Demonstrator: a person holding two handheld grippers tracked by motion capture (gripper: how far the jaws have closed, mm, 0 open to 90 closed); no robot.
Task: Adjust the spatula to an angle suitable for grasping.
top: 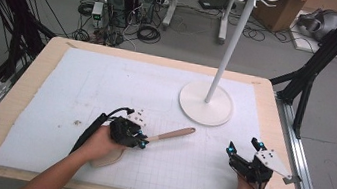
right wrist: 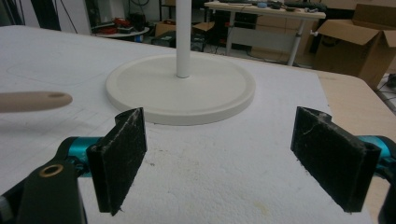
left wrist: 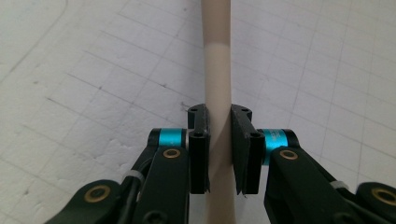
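The step in hand is judged to be the lifting of the spatula [top: 149, 139], with hanging on the white stand [top: 215, 76] as the probable aim. The left gripper [top: 142, 140] is closed on the handle; in the left gripper view the 2 jaws are seen pressed against both sides of the shaft [left wrist: 218, 93], with no gap visible. The grip should be kept square to the shaft so that the tool is not allowed to pivot. A slow, level lift is advised, since the blade end is hidden under the hand and its weight cannot be assessed. The hole at the handle tip [right wrist: 55, 95] should be kept facing outward if a hook is to be reached.

The right gripper [top: 245, 147], at the lower right of the high view, is held wide open with nothing between its 2 jaws. It could be used to steady the handle tip.

The spatula lies at the lower centre of the high view on the white mat [top: 82, 81], apart from the stand base [right wrist: 182, 91]. The handle is a slender round rod, pale beige near the jaws and darker tan toward the tip.
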